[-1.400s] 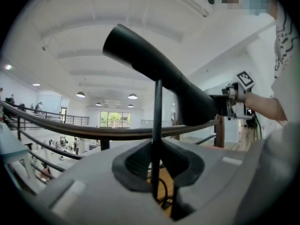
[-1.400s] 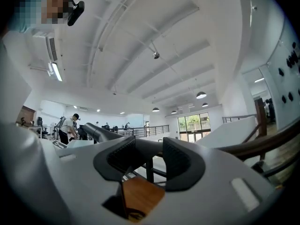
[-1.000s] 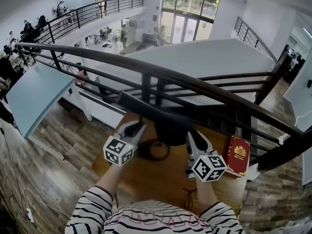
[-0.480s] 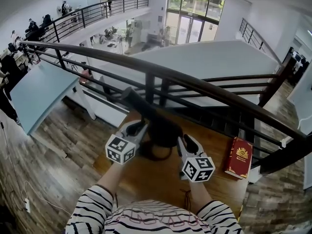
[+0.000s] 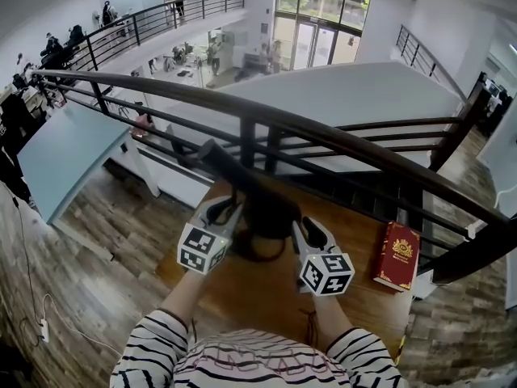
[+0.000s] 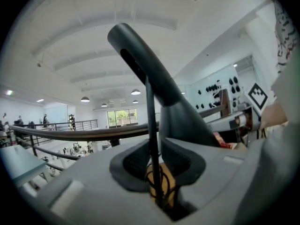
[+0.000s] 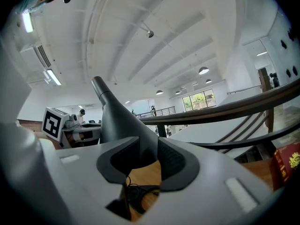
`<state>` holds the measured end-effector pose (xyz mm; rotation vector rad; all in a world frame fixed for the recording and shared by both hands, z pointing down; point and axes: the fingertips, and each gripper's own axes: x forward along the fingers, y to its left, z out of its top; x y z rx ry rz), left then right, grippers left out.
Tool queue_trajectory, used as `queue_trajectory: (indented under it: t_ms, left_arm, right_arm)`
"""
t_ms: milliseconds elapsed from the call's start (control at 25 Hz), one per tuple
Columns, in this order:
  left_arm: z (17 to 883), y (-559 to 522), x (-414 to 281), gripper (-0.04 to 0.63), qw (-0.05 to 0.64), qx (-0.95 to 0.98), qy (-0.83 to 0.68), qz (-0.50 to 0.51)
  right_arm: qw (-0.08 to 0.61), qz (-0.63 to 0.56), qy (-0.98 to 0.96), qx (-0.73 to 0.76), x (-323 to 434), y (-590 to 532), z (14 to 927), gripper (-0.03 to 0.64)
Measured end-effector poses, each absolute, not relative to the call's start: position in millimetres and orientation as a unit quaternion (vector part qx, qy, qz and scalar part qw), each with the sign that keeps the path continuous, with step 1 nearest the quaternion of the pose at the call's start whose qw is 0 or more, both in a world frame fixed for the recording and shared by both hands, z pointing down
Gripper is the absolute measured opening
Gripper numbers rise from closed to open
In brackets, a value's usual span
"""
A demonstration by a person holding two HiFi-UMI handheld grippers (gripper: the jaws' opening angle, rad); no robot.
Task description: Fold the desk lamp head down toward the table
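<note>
A dark railing (image 5: 347, 144) runs close behind the wooden tabletop (image 5: 250, 293), and a red book (image 5: 397, 253) lies at its right edge. The black lamp head (image 5: 250, 192) slants above the tabletop. The left gripper (image 5: 229, 211) has its fingers just opened, loose around the thin lamp stem (image 6: 150, 121). The right gripper (image 5: 300, 227), its fingers just widened, clasps the lamp head's broad end.

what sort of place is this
Probably a mezzanine in a large open workspace: a dark railing overlooks a lower floor with glass doors, and people stand on a balcony opposite.
</note>
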<state>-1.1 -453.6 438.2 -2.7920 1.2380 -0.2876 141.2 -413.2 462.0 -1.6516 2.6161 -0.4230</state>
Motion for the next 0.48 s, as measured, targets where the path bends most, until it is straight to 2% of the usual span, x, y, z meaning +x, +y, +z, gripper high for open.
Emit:
queue_trajectory:
  t_ms: [160, 400, 480]
  left_arm:
    - [437, -441, -7, 0.100, 0.033, -0.912, 0.401, -0.080]
    - [437, -419, -22, 0.101, 0.030, -0.913, 0.401, -0.065]
    - [440, -412, -31, 0.125, 0.025, -0.912, 0.404, -0.064]
  right_arm:
    - [0.007, -0.135, 0.836, -0.532, 139, -412, 465, 0.112]
    - [0.005, -0.135, 0.829, -0.542, 134, -410, 465, 0.107]
    - [0.002, -0.135, 0.824, -0.550, 131, -408, 465, 0.108]
